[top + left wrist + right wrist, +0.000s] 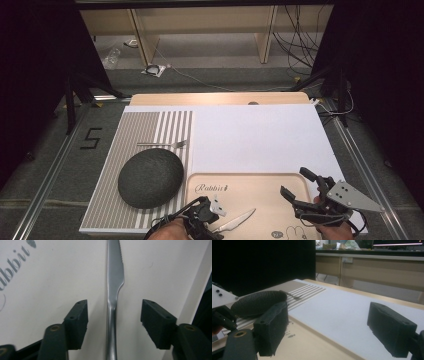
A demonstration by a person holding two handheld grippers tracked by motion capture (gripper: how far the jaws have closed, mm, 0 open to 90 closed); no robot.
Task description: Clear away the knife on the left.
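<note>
Knife (112, 290) lies free between wide-open left tool (113, 315), mid-tray (270, 186).

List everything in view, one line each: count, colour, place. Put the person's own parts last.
knife: one, silver, lying on the tray between the open left jaws, not gripped
tray: one, pale wood with "Rabbit" lettering, near middle of the table
fork: one, silver, on the striped mat beyond the dome
dome: one, dark grey, on the striped mat left of the tray
striped mat: one, grey and white, left side
white sheet: one, white, under the tray
left gripper: one, black, over the knife handle, open
right gripper: one, black, above the tray's right edge, open, empty
</note>
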